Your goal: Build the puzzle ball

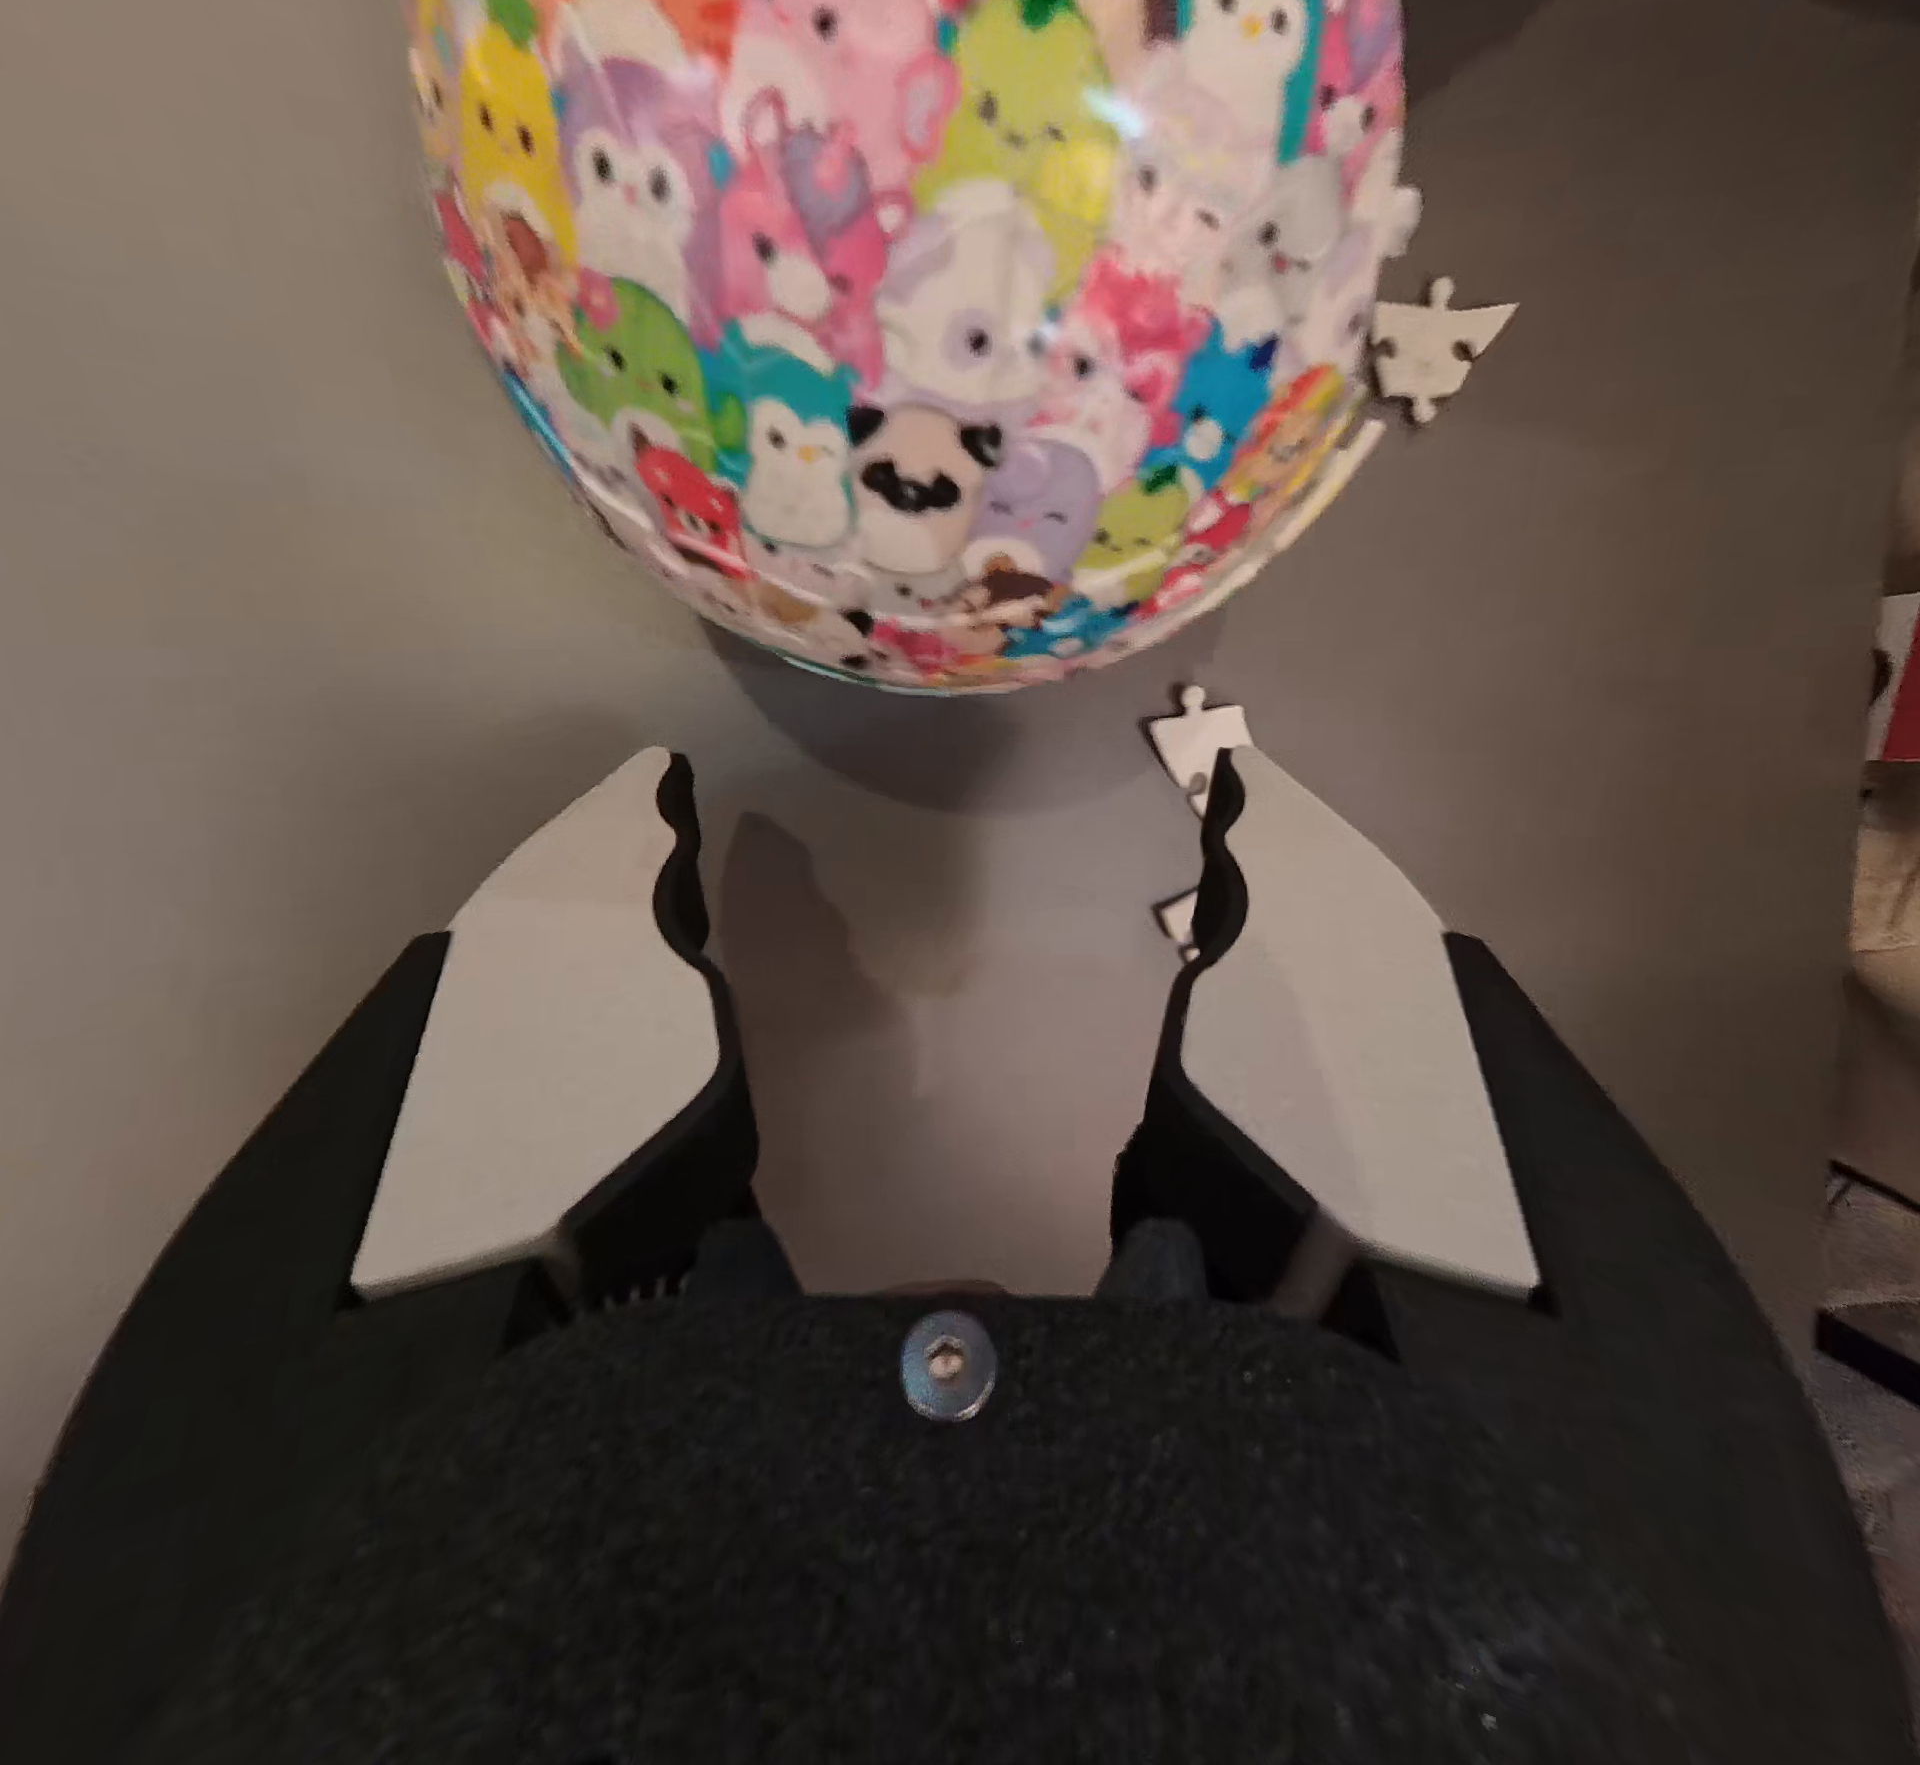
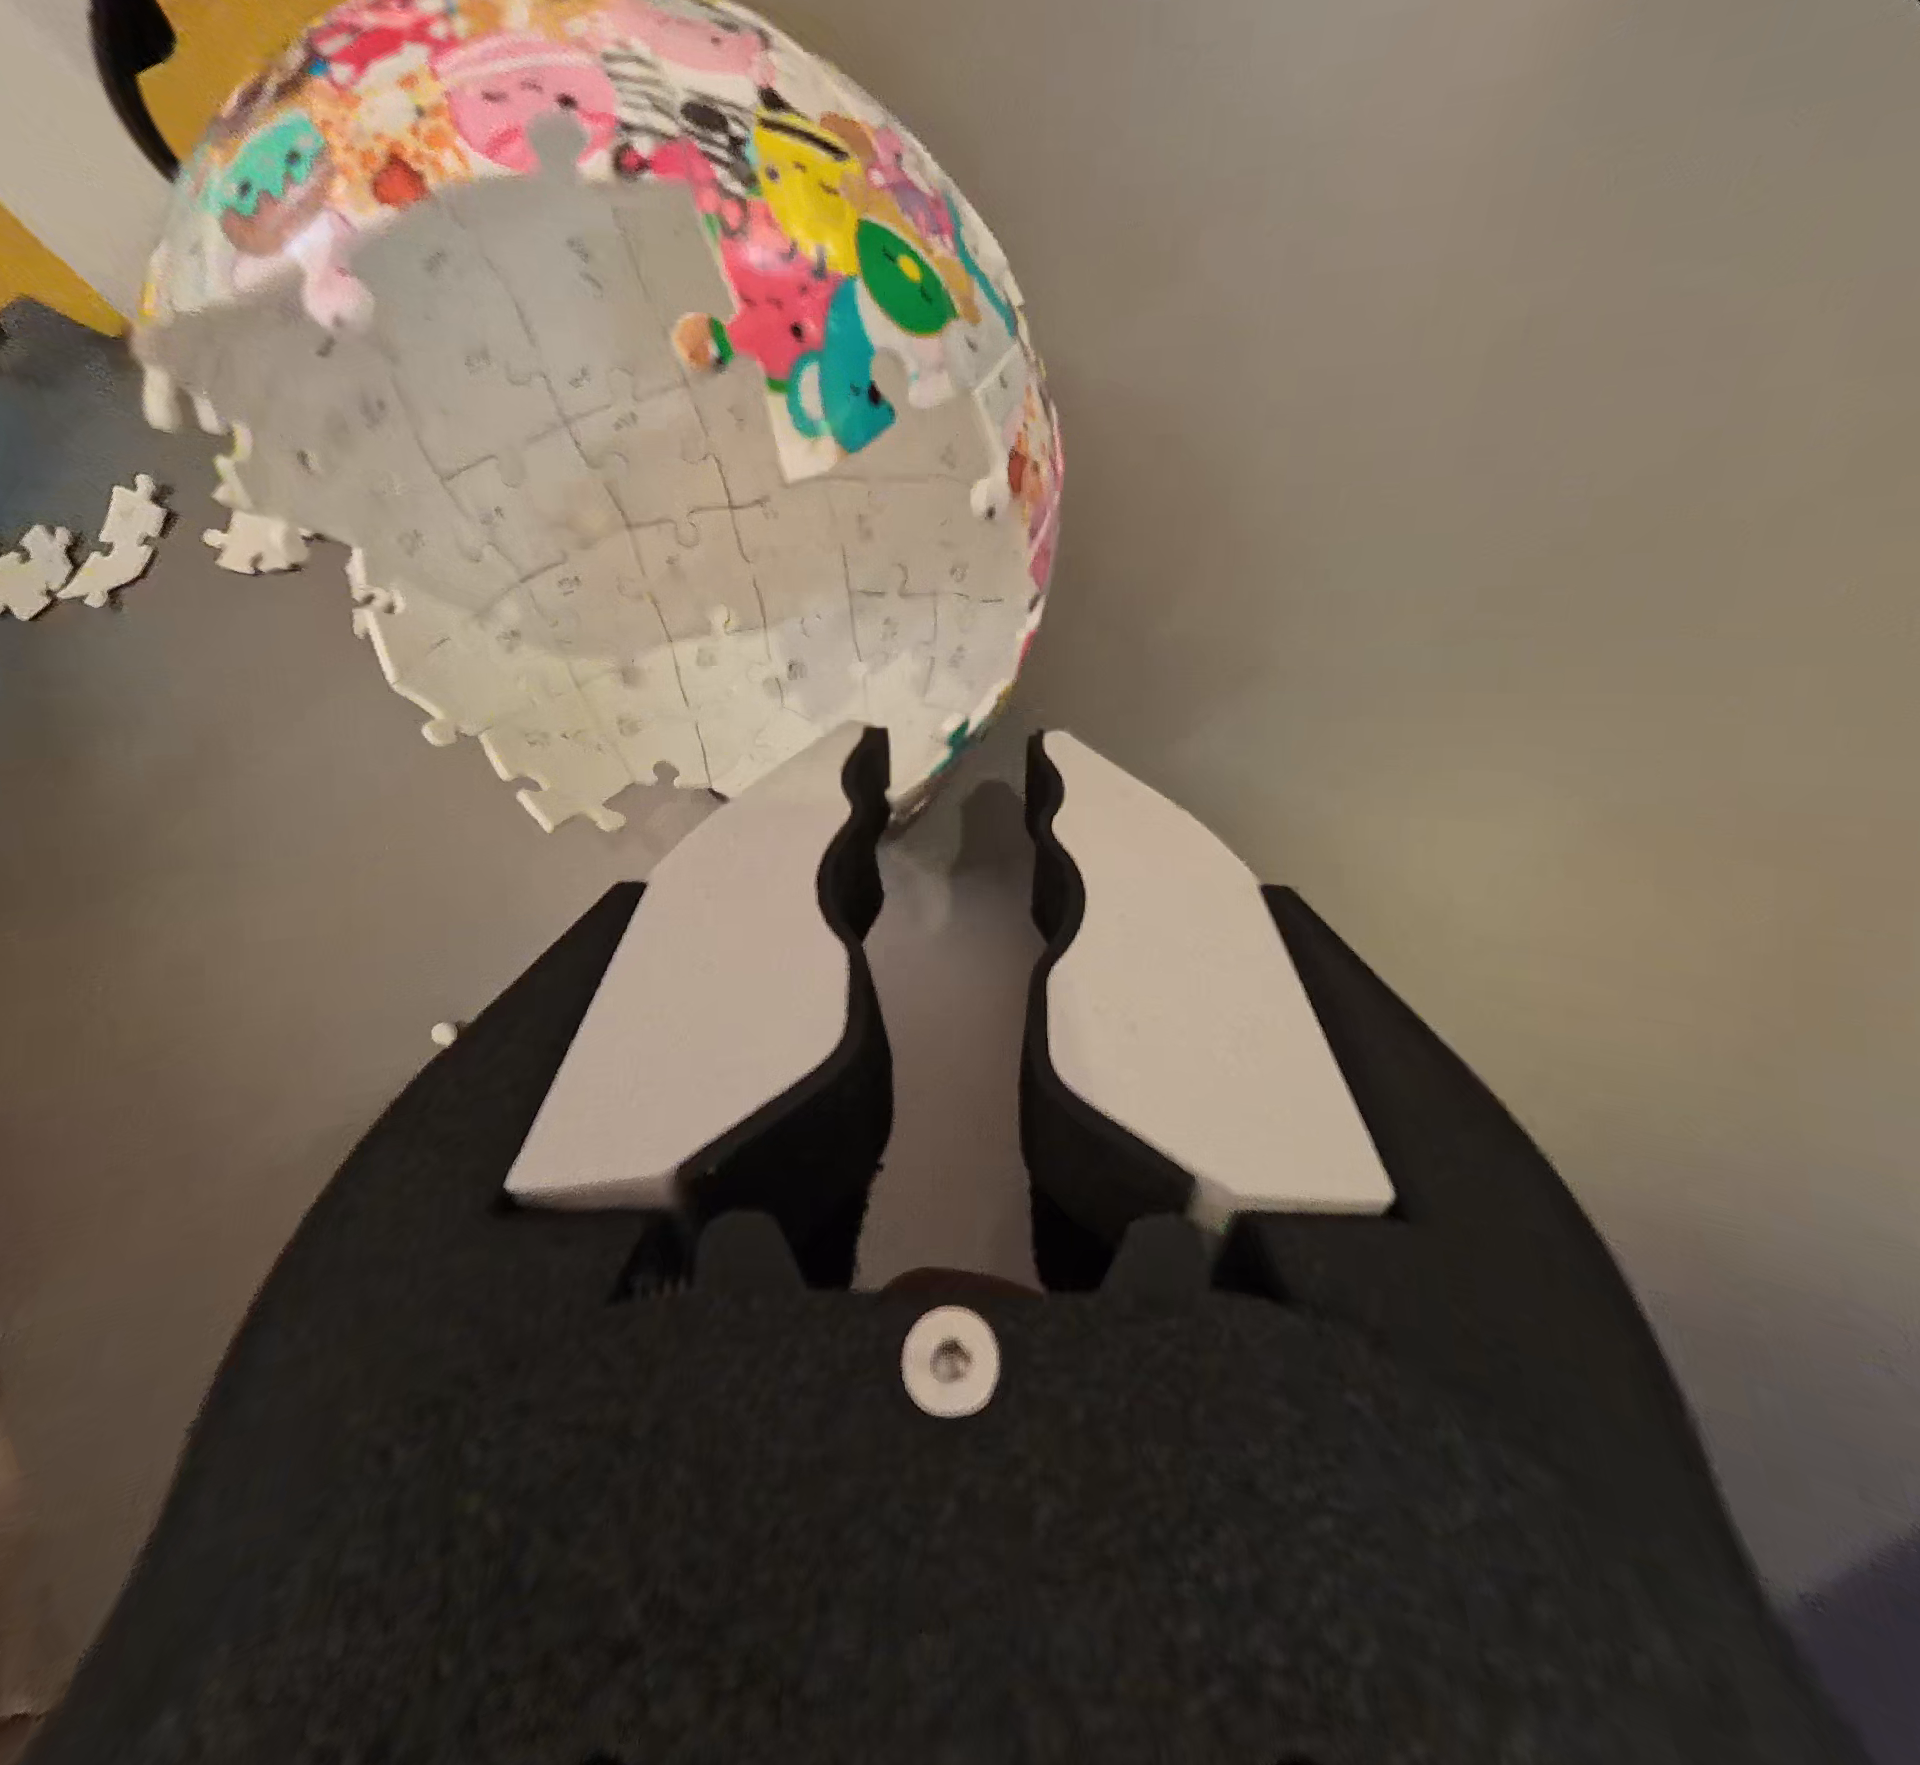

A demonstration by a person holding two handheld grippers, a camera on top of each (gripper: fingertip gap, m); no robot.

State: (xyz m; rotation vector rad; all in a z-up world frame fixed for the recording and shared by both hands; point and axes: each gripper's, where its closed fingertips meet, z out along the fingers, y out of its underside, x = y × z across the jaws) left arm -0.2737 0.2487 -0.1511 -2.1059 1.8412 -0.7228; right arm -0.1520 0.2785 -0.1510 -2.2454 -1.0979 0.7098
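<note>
Left gripper [image 1: 948,770]: jaws are standing wide apart with nothing between them, only bare grey table [image 1: 208,572] showing in the gap. Its tips are hovering just short of the puzzle ball [image 1: 894,261], not touching it. Beside the right finger a loose white piece [image 1: 1195,733] is lying face down on the table, partly hidden by that finger; another loose piece [image 1: 1439,344] is sitting near the ball's right edge, whether touching it or not I cannot tell.

Right gripper [image 2: 956,759]: jaws are standing moderately apart, also empty. Its left fingertip is overlapping the ball's lower rim in the view; contact cannot be confirmed.

The ball is resting on the table between the two grippers. From the left wrist view it is showing a closed, glossy, printed face. From the right wrist view it is showing a large opening, with the pale inner shell [image 2: 582,510] exposed and a ragged, tabbed border. More loose pieces [image 2: 94,552] are lying on the table off to the left of it.

Handling, as a judgement: it is looking like a hollow, light shell of interlocked thin pieces, stiff along the finished curve but weak at the open edge. The gloss is suggesting a slippery surface. Squeezing near the gap is likely to pop joints, so steadying it against the completed side, low down, seems safer; loose pieces are better pinched by their flat faces.
</note>
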